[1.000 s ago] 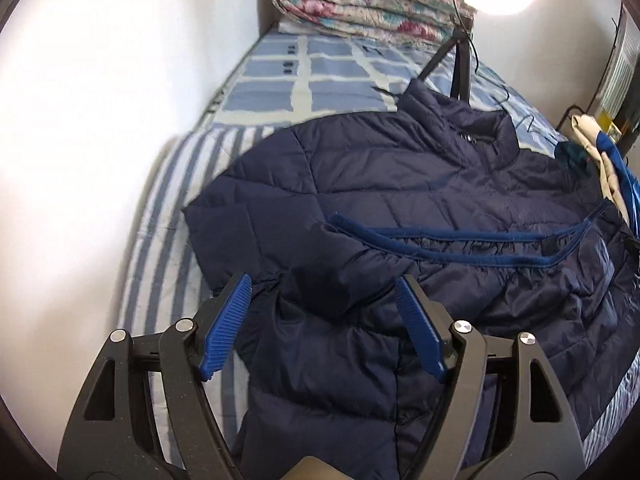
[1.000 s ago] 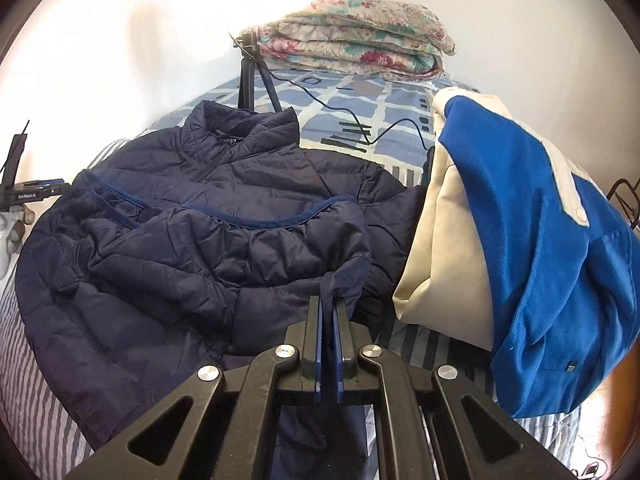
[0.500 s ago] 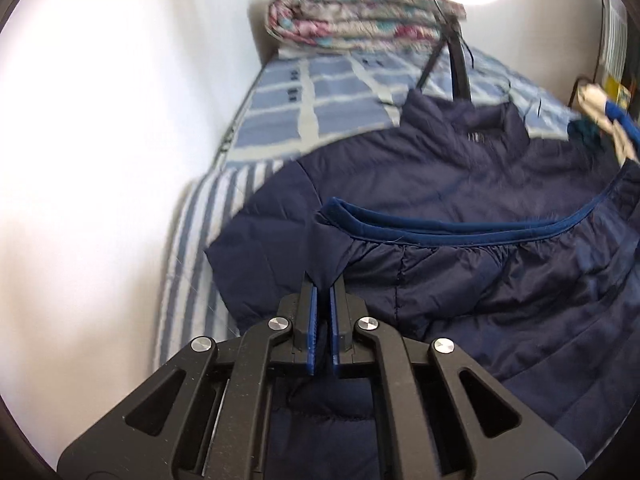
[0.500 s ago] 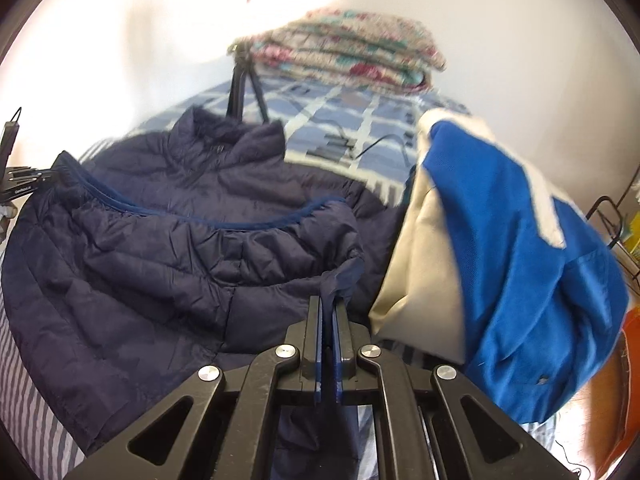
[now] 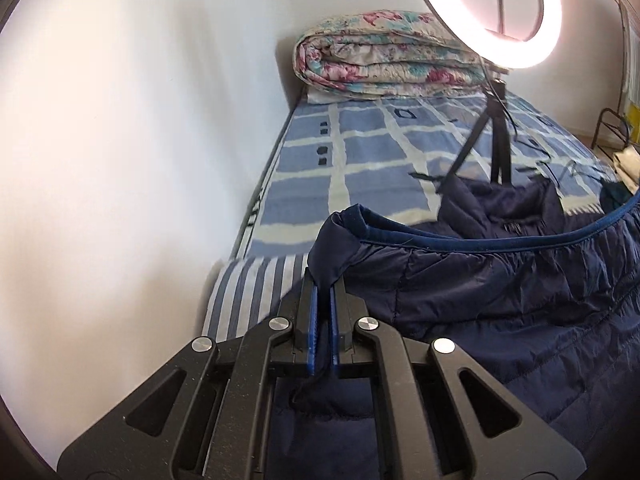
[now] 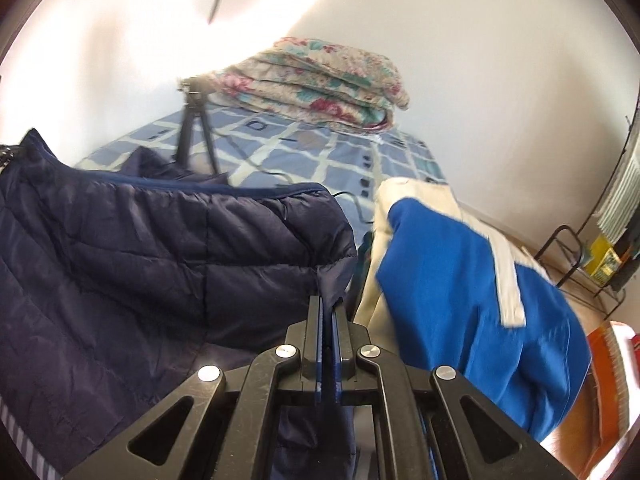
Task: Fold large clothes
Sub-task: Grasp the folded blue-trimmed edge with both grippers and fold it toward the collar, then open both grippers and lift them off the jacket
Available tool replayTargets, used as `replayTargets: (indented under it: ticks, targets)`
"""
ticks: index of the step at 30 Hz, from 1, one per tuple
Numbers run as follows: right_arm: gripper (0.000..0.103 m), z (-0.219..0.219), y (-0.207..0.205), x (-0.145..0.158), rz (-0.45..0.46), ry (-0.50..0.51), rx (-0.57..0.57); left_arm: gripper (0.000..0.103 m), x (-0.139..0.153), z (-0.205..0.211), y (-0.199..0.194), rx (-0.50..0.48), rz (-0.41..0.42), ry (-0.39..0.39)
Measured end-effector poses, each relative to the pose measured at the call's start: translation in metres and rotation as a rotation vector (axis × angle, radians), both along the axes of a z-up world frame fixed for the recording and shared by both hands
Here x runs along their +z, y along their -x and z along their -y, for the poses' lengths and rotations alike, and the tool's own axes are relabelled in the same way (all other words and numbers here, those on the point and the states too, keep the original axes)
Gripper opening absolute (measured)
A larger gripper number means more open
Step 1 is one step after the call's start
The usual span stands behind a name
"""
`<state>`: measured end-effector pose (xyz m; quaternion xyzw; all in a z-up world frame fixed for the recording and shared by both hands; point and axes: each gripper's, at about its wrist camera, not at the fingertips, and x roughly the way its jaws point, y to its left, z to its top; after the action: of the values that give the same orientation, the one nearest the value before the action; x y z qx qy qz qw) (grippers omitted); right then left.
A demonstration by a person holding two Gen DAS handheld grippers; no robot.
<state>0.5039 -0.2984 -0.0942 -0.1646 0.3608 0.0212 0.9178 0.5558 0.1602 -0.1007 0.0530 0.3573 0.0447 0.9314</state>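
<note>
A navy quilted puffer jacket (image 5: 500, 292) lies on the bed, its bottom hem with blue trim lifted up off the mattress. My left gripper (image 5: 323, 280) is shut on the hem's left corner. My right gripper (image 6: 328, 300) is shut on the hem's right corner, and the jacket (image 6: 140, 248) hangs stretched to its left. The raised hem hides most of the jacket's body; only the collar (image 5: 508, 204) shows behind it.
The bed (image 5: 360, 168) has a blue checked sheet, with a white wall along its left side. A folded floral quilt (image 5: 384, 60) lies at the head. A ring light (image 5: 488, 12) on a tripod (image 5: 492, 136) stands behind the collar. A blue and cream garment (image 6: 472, 292) lies right of the jacket.
My left gripper closed on the hem corner. Both grippers then rose and tilted upward, lifting the hem off the bed into a taut raised edge.
</note>
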Motion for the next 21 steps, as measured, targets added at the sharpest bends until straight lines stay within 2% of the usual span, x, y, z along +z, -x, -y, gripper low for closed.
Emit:
replayTargets:
  ticks: [5,8,13,16,18,20,21]
  targets:
    - [0.001,-0.013,-0.038,-0.016,0.001,0.087,-0.031,0.003,-0.022,0.009,-0.043,0.032,-0.009,-0.046]
    - [0.001,-0.021,-0.050,-0.031,-0.015,0.148,-0.039,0.003,-0.044,0.011,-0.062,0.051,-0.032,-0.040]
    - [0.001,-0.033,-0.060,-0.063,-0.064,0.287,-0.037,0.003,-0.077,0.018,-0.077,0.079,-0.063,-0.053]
    - [0.001,-0.026,-0.063,-0.069,-0.084,0.283,-0.063,0.003,-0.092,0.025,-0.083,0.088,-0.089,-0.096]
    - [0.001,-0.022,-0.064,-0.069,-0.089,0.271,-0.074,0.008,-0.101,0.027,-0.088,0.105,-0.124,-0.120]
    - [0.001,-0.023,-0.064,-0.070,-0.099,0.281,-0.072,0.013,-0.099,0.027,-0.087,0.123,-0.125,-0.142]
    - [0.001,-0.024,-0.063,-0.070,-0.109,0.283,-0.069,0.023,-0.096,0.027,-0.085,0.131,-0.117,-0.149]
